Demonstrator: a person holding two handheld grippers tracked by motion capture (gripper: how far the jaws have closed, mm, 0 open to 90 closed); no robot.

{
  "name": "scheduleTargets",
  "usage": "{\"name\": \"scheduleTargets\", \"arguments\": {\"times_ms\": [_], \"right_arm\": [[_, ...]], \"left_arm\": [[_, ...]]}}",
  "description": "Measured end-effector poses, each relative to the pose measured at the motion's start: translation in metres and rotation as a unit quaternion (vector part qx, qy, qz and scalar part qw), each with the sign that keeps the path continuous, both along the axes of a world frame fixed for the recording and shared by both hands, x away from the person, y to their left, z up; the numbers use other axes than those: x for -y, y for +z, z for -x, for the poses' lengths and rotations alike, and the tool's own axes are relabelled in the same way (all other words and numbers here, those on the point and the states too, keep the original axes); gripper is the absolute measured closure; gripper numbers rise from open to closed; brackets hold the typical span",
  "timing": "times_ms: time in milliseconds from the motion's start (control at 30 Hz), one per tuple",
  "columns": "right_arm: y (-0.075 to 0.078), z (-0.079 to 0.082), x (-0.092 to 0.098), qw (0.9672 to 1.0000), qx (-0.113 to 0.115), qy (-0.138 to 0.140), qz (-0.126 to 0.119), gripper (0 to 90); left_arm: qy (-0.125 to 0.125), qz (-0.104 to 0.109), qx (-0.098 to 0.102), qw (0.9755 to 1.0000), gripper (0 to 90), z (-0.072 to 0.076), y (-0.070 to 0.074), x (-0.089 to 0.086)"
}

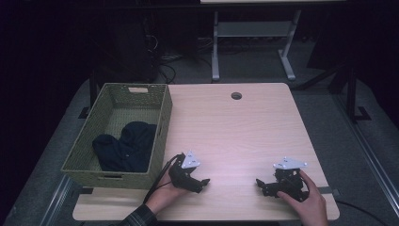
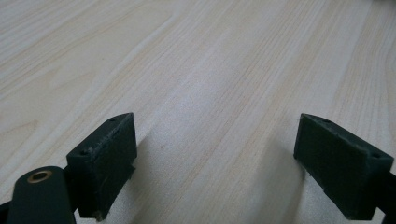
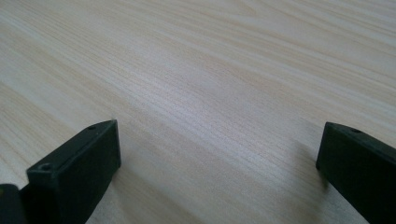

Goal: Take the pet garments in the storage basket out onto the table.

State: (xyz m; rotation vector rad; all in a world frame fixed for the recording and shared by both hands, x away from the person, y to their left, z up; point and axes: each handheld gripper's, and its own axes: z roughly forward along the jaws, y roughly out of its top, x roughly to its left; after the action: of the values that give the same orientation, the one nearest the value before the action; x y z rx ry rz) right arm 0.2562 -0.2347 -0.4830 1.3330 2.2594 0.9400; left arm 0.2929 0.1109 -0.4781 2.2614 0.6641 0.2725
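Both grippers rest low on the light wooden table near its front edge, each held by a hand. My left gripper sits just right of the basket's near corner and points right. In the left gripper view its jaws stand wide apart over bare wood, so it is open. My right gripper lies at the front right and points left toward the other one. The right gripper view has its jaws spread wide with nothing between them. A woven green basket at the table's left holds dark clothing.
A round cable hole is set near the table's far edge. Behind the table stands a grey desk frame on a dark floor. A black cable trails from the left gripper along the basket's front corner.
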Motion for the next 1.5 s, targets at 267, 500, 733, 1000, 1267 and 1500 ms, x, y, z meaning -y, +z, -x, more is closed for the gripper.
{"name": "scheduleTargets", "arguments": {"times_ms": [267,500,733,1000,1267,1500], "right_arm": [[0.000,0.000,0.000,1.0000,0.000,0.001,0.000,0.0],[0.000,0.000,0.000,1.0000,0.001,0.002,0.001,0.0],[0.000,-0.001,0.000,1.0000,0.001,0.003,0.001,0.0],[0.000,-0.001,0.000,1.0000,0.001,0.003,0.001,0.0],[0.000,-0.001,0.000,1.0000,0.002,0.003,0.001,0.0],[0.000,-0.001,0.000,1.0000,0.002,0.003,0.001,0.0]], "left_arm": [[-0.002,0.000,0.000,1.0000,12.6,0.000,0.000,0.000],[-0.003,-0.007,-0.004,1.0000,12.6,-0.001,0.002,0.001],[0.003,-0.012,-0.010,0.9999,13.1,-0.002,0.003,0.000],[0.009,-0.009,-0.009,0.9999,13.3,-0.004,0.008,-0.003],[0.009,-0.006,-0.009,0.9999,13.4,-0.004,0.011,-0.004],[0.007,-0.006,-0.009,0.9999,13.3,-0.003,0.014,-0.004]]}}
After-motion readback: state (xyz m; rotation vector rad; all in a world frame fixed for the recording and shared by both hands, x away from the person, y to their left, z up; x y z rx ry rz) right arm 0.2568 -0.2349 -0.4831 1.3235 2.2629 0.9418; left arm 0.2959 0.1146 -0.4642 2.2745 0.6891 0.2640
